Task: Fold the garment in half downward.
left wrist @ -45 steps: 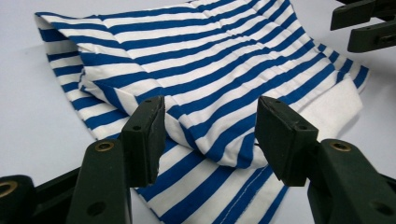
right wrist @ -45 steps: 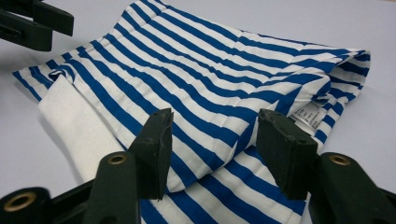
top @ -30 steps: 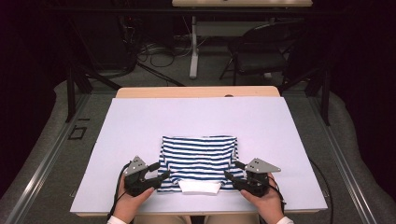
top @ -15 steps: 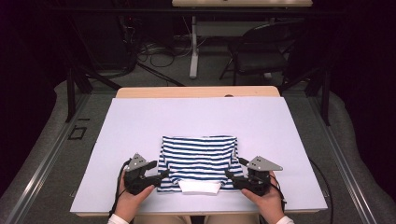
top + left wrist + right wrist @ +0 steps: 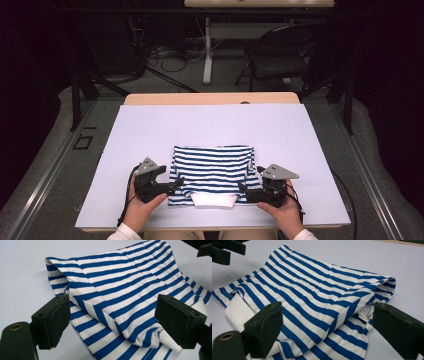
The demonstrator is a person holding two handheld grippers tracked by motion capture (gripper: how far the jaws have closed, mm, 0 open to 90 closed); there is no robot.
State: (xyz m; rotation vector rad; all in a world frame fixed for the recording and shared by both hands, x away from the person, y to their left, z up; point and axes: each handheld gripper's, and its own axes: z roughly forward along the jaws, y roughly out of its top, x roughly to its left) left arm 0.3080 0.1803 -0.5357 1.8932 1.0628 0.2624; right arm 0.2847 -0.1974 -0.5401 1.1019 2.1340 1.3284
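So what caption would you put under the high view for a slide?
Two hand-held grippers, left gripper and right gripper, open at the near corners of a folded striped garment on a white table.

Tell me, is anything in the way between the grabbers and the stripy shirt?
No, nothing visible. The left gripper and right gripper sit right at the two near corners of the shirt, jaws open. In each gripper view the folded cloth lies directly between the open jaws, with just bare table around it.
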